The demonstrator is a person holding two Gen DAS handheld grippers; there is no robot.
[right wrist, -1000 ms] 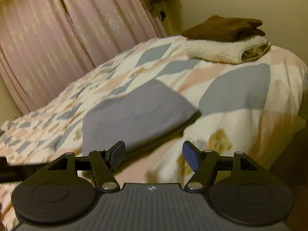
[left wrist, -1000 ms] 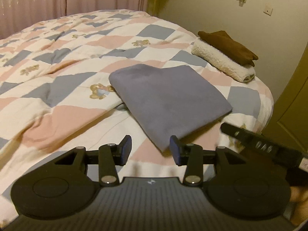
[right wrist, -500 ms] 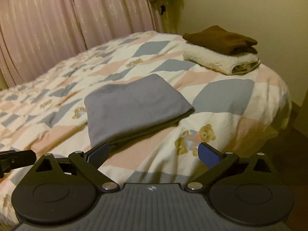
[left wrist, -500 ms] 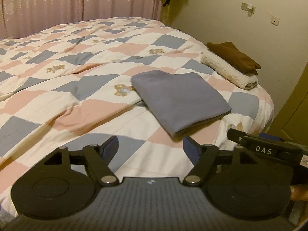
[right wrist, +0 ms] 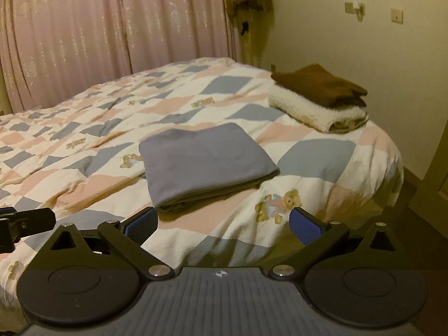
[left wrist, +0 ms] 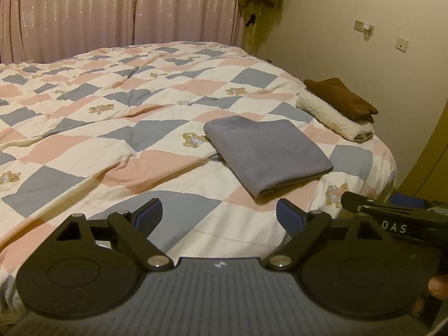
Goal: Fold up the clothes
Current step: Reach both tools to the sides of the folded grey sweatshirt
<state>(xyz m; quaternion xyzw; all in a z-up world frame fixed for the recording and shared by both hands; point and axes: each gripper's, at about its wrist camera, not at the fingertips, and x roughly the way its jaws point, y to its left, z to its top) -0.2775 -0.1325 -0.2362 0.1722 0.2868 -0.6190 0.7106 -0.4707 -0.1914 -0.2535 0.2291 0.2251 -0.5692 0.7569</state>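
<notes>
On the bed (left wrist: pixel 84 145), at 1 o'clock from the left tool (left wrist: pixel 218 214), lies the grey folded garment (left wrist: pixel 266 151), flat on the patchwork quilt, a neat rectangle with its layered edge toward the cameras. Left tool: jaws spread wide, nothing between them, held off the quilt. Right tool (right wrist: pixel 222 221): jaws likewise spread, empty; garment at 12 o'clock, just beyond the fingertips.

Change over the last second: both tools have backed away from the garment and opened further; one second ago the jaws stood narrower and the cloth filled much more of each view. Garment shape unchanged meanwhile. Judgement: this item's fold appears complete and released; the withdrawal suggests the end of this piece, with stacking or a next item as the likely remaining step.

At 2 o'clock, well apart from the grey piece, a brown folded garment (left wrist: pixel 341 99) sits on top of a cream fleece item (left wrist: pixel 327 117), near the bed's far corner.

View differences: the left wrist view shows the right tool's body at 3 o'clock with "DAS" lettering, plus a fingertip at the lower right edge. The right wrist view shows the layered edge more squarely and the floor (right wrist: pixel 408 210) beside the bed.
</notes>
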